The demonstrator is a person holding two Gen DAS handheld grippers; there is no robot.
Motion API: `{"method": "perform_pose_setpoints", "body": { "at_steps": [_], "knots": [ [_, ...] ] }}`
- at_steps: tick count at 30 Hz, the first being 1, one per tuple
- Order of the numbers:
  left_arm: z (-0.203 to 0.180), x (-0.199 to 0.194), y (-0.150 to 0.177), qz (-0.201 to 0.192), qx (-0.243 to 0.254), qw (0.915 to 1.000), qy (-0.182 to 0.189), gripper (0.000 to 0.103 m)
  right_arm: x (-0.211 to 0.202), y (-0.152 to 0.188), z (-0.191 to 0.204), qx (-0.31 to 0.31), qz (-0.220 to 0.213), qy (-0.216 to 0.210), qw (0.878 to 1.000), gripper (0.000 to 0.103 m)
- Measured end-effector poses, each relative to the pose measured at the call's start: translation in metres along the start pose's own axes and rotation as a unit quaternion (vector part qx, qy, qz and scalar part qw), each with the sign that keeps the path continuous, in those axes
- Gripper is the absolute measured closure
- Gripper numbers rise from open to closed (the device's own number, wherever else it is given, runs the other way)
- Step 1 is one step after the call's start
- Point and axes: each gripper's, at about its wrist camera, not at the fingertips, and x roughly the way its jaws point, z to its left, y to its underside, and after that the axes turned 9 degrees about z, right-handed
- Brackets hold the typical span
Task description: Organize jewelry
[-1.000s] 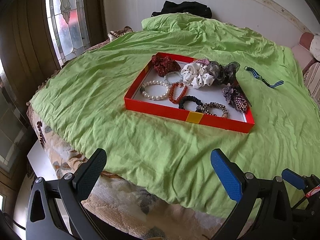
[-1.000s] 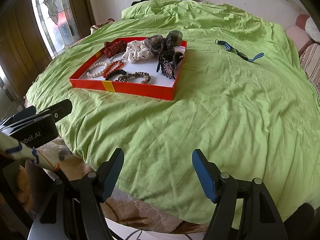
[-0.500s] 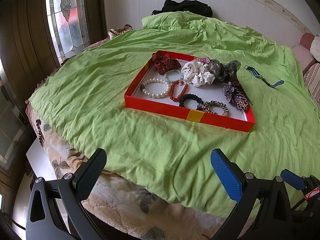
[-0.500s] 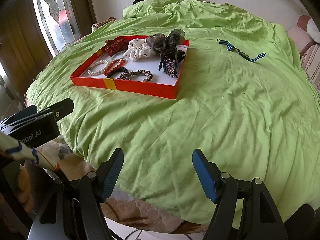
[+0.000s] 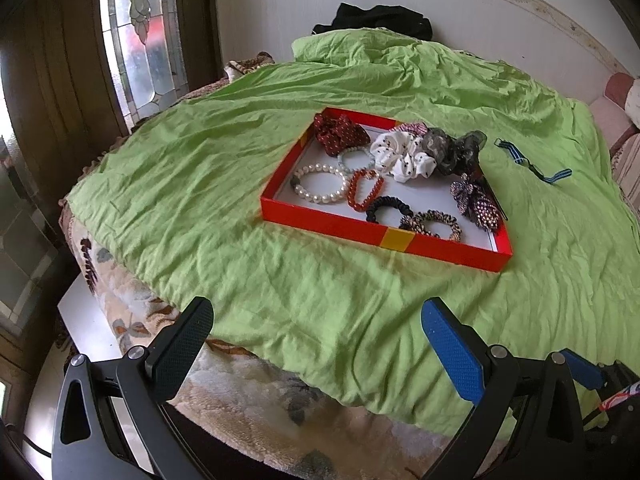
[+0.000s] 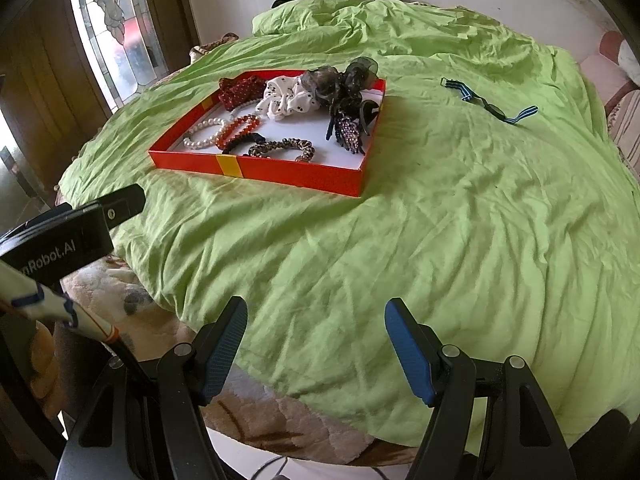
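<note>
A red tray (image 5: 332, 221) (image 6: 280, 172) lies on the green bedspread and holds a pearl bracelet (image 5: 320, 182) (image 6: 202, 134), an orange bead bracelet (image 5: 364, 188) (image 6: 236, 130), several scrunchies and a beaded hair clip (image 5: 476, 202) (image 6: 348, 134). A blue striped strap (image 5: 532, 162) (image 6: 488, 100) lies on the bedspread right of the tray. My left gripper (image 5: 316, 312) hangs open over the near bed edge, well short of the tray, nothing between its fingers. My right gripper (image 6: 316, 312) stands open and empty too, near the bed edge.
The green bedspread (image 5: 200, 184) (image 6: 460, 220) covers a patterned blanket (image 5: 256, 396). A stained-glass window (image 5: 144, 36) stands at the left, a black garment (image 5: 376, 20) at the bed's far end. The left gripper's body (image 6: 68, 232) shows at the left of the right wrist view.
</note>
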Motion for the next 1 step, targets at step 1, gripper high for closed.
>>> {"method": "perform_pose_setpoints", "body": {
  "at_steps": [1],
  "knots": [
    [-0.0008, -0.0016, 0.0000, 0.001, -0.003, 1.0000, -0.002, 0.000, -0.0009, 0.0005, -0.0008, 0.000, -0.001, -0.003, 1.000, 0.027]
  ]
}}
